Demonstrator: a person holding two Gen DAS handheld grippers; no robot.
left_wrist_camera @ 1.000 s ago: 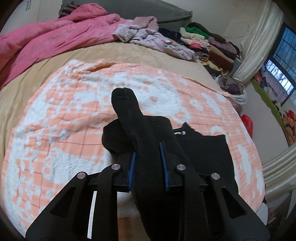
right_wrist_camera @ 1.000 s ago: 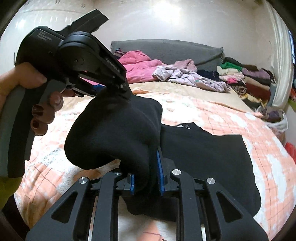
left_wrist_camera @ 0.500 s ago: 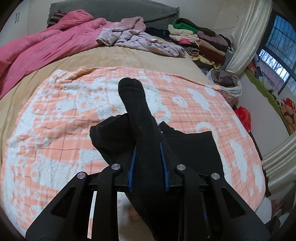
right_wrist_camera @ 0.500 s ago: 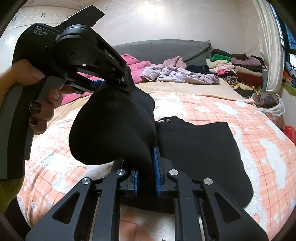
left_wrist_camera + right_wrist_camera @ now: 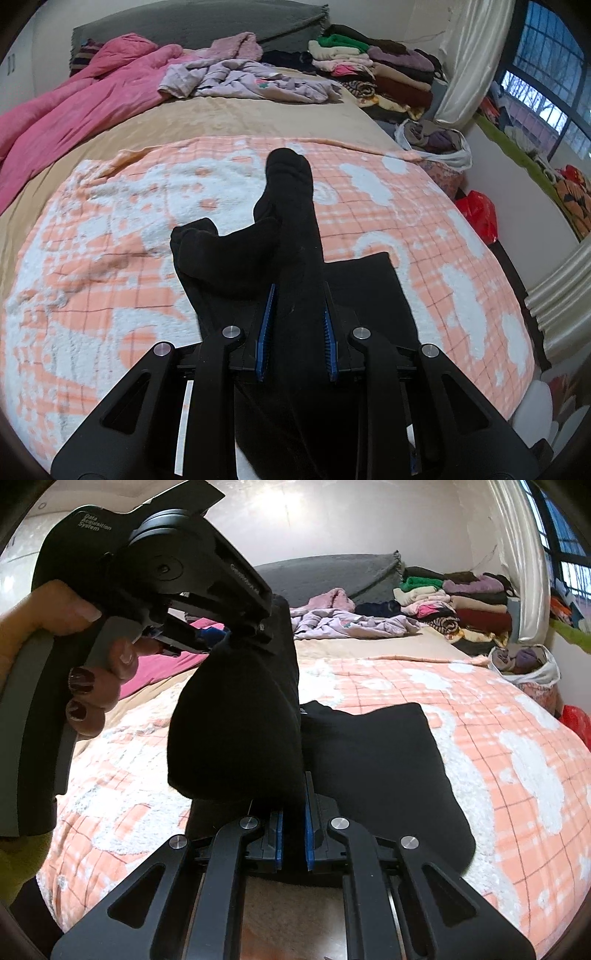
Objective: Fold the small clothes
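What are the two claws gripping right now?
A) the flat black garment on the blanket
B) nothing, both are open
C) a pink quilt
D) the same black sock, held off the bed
D: the left claw and right claw are both shut on the black sock, which hangs between them above the orange checked blanket.

We see a bed (image 5: 236, 110) under a tan sheet (image 5: 110, 144). An orange-and-white checked blanket (image 5: 110, 280) covers its near part, with a flat black garment (image 5: 388, 775) lying on it. Farther back lie a pink quilt (image 5: 66, 122), crumpled lilac clothes (image 5: 243, 79) and a folded stack (image 5: 373, 70).
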